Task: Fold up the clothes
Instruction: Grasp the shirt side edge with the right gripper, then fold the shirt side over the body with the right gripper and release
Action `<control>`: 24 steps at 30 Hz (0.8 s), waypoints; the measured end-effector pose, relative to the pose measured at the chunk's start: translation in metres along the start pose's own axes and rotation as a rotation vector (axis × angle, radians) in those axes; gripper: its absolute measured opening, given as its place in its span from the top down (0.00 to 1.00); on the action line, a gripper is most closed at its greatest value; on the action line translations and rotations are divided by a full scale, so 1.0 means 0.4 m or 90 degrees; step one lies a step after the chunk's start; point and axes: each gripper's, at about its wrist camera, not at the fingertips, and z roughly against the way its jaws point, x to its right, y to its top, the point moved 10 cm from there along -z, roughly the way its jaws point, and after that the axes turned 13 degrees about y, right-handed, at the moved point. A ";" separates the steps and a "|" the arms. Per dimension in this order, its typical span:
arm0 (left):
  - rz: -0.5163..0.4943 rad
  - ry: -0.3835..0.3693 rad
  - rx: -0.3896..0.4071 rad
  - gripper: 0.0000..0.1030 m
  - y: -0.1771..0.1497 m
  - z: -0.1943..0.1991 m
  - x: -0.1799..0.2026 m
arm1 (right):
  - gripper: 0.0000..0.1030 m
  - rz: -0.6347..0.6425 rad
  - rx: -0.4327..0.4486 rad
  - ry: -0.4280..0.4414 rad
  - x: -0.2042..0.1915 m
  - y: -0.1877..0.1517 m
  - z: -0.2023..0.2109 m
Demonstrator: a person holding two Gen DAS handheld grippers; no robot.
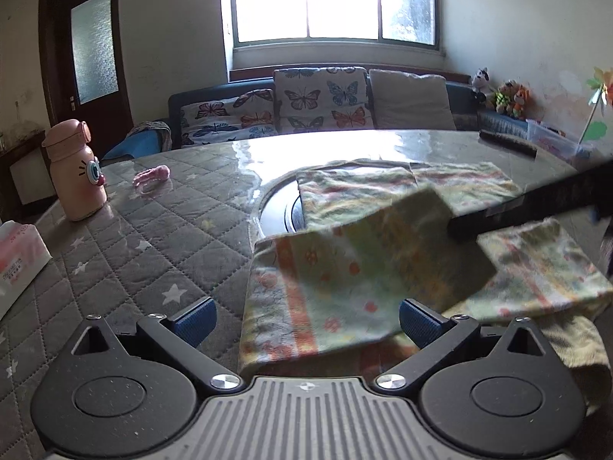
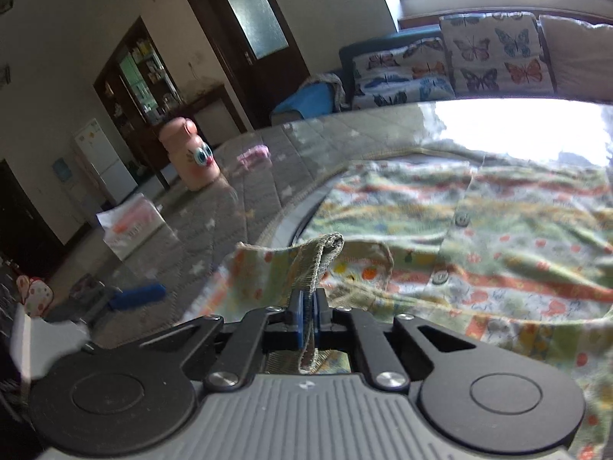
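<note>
On the table (image 1: 161, 207) — shirt (image 2: 498, 230) crosswise

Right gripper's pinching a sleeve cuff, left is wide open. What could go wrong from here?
1. The right gripper is shut on only a thin edge of the ribbed cuff; a pull could slip it out.
2. The left gripper is open and holds nothing, so the patterned shirt may drag across the glossy table rather than fold.
3. The raised sleeve looks loose and could drop askew.
</note>
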 end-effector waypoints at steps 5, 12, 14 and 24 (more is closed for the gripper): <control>-0.039 0.013 0.002 0.00 -0.022 -0.007 0.019 | 0.96 0.008 0.029 -0.002 -0.012 0.043 0.065; -0.065 0.023 0.004 0.00 -0.040 -0.012 0.027 | 0.96 0.016 0.068 -0.012 -0.015 0.082 0.137; -0.071 0.025 0.006 0.00 -0.042 -0.012 0.026 | 0.96 0.014 0.074 -0.015 -0.014 0.086 0.154; -0.088 0.045 0.013 0.00 -0.047 -0.008 0.015 | 0.96 -0.009 0.097 -0.069 0.018 0.049 0.267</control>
